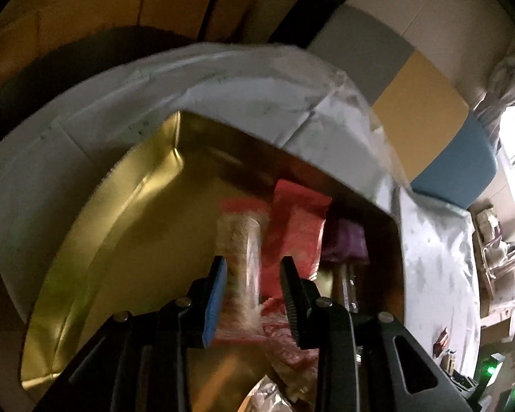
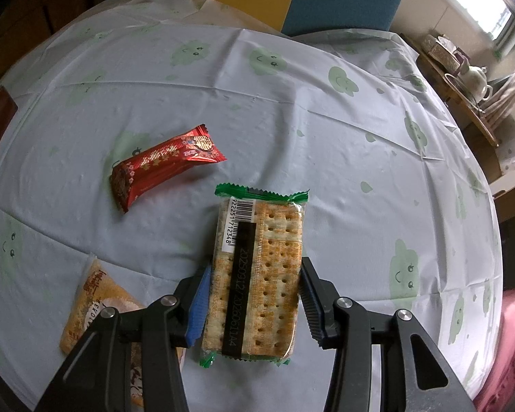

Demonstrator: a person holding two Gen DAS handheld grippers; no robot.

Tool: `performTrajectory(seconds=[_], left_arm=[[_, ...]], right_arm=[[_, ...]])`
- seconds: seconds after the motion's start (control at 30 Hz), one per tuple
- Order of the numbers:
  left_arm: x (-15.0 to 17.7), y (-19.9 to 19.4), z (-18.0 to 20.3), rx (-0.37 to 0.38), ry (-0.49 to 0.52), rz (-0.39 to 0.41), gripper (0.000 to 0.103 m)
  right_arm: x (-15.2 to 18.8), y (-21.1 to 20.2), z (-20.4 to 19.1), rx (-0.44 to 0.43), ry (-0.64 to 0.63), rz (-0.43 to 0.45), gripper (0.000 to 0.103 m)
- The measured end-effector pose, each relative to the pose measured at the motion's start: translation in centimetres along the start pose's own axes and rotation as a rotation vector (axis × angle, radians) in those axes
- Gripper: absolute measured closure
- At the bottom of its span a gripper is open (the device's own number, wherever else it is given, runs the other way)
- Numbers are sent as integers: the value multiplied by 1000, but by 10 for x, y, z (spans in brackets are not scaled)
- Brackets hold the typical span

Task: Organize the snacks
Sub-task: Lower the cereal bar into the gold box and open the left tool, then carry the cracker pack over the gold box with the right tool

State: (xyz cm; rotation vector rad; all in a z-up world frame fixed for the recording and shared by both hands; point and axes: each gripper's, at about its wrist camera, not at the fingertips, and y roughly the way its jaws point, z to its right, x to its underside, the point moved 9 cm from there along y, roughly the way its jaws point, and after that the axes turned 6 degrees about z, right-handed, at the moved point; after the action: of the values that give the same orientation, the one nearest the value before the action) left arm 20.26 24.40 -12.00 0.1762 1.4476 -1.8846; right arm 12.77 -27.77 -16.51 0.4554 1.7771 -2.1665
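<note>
left gripper [image 1: 254, 295] jaws loosening around clear-wrapped beige snack bar [image 1: 240, 257] over gold tray [image 1: 120, 240]; could slip crooked. right gripper [image 2: 254, 305] clamped on green-edged cracker pack [image 2: 257, 274]; crushing risk.

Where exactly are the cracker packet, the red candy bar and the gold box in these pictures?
cracker packet [image 2: 257, 274], right wrist view, middle of its clear wrapper.
red candy bar [image 2: 161, 168], right wrist view, centre of the red wrapper.
gold box [image 1: 127, 223], left wrist view, bare gold floor inside.
</note>
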Motion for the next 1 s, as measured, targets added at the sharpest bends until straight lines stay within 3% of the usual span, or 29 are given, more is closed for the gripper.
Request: performTrajectory(seconds=[0.37,1.0], left_arm=[[21,-5,-2,-66,81,18,71],[56,-78,37,-99,277,163,67]], right_arm=[[0,0,-1,7,-9,2,55],[1,-4,-1,16,-23,11,55]])
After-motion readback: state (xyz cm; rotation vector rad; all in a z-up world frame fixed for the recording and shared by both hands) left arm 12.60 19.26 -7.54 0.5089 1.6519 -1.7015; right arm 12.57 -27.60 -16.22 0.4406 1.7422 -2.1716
